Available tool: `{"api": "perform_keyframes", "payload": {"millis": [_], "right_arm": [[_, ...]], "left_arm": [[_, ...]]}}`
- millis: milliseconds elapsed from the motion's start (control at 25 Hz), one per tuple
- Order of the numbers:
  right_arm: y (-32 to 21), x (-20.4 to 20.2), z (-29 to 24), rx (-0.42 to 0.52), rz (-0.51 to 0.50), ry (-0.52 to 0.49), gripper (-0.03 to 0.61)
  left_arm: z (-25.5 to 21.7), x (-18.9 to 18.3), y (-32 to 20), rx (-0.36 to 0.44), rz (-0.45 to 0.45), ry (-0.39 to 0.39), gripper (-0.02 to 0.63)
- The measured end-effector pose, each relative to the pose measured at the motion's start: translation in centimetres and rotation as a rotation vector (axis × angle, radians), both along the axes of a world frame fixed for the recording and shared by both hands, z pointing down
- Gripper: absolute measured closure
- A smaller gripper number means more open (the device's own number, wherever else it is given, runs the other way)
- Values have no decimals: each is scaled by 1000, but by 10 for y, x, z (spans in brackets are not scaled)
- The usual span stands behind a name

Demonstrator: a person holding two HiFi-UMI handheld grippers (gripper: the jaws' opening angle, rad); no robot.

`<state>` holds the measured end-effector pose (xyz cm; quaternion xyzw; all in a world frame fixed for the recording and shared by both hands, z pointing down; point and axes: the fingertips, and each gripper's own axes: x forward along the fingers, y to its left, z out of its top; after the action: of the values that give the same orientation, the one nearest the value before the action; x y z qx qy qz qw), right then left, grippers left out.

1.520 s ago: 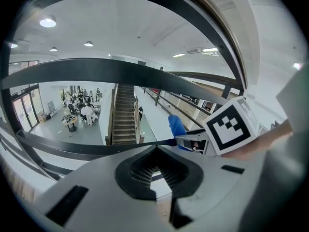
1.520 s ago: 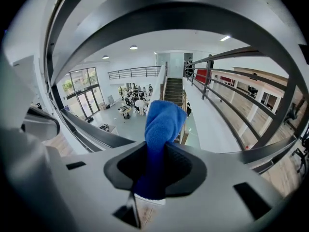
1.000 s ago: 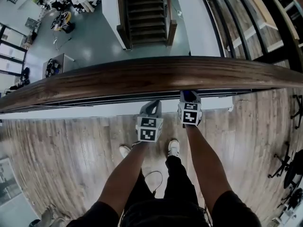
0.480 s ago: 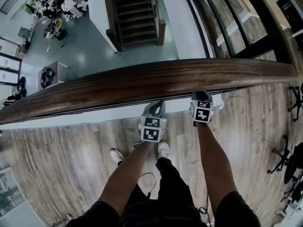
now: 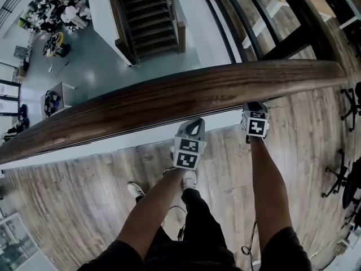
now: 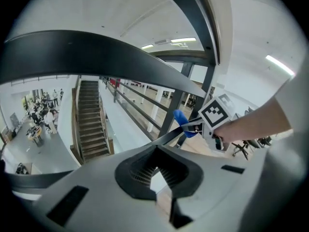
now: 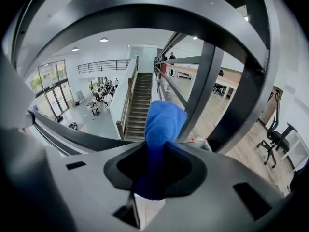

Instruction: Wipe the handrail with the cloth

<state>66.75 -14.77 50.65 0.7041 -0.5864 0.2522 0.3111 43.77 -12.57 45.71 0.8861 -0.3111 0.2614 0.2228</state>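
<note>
A long dark wooden handrail [image 5: 169, 97] crosses the head view from lower left to upper right. My right gripper [image 5: 255, 110] reaches under its near edge towards the right end, shut on a blue cloth [image 7: 161, 124]. The cloth's bunched end sticks out past the jaws, beneath the rail's dark underside [image 7: 145, 13]. The left gripper view also catches that cloth [image 6: 182, 120] and the right gripper [image 6: 193, 125] beside a black baluster. My left gripper [image 5: 194, 124] hangs just below the rail's near edge, left of the right one. Its jaws [image 6: 153, 173] are shut with nothing in them.
Black balusters [image 7: 203, 91] and lower rails stand under the handrail. Beyond it is a drop to a lower floor with a staircase [image 5: 149, 16] and people at tables [image 5: 51, 16]. I stand on wood flooring [image 5: 84, 191]; office chairs [image 5: 344, 185] are at the right.
My right gripper has slid to the right along the handrail with the cloth. The left gripper has drifted slightly right, staying below the rail.
</note>
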Motion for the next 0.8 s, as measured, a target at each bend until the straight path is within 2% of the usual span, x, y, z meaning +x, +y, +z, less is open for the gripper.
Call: {"api": "perform_keyframes", "payload": {"millis": [240, 400, 480, 560, 640, 720, 800], "right_arm": [[12, 50, 1, -4, 88, 20, 468], [24, 65, 5, -10, 134, 51, 468], [27, 65, 8, 11, 183, 10, 468], [28, 49, 4, 97, 234, -86, 468], [26, 14, -9, 202, 231, -146, 468], [22, -37, -17, 273, 166, -168, 468], [22, -101, -18, 301, 76, -182, 468]], "left_arm": [[-3, 23, -3, 19, 34, 33, 611], [4, 9, 5, 14, 29, 40, 611], [8, -5, 7, 10, 13, 42, 611], [14, -22, 10, 8, -7, 42, 611], [21, -44, 11, 2, -37, 39, 611], [28, -73, 8, -10, -80, 37, 611], [35, -106, 7, -24, -134, 41, 611]]}}
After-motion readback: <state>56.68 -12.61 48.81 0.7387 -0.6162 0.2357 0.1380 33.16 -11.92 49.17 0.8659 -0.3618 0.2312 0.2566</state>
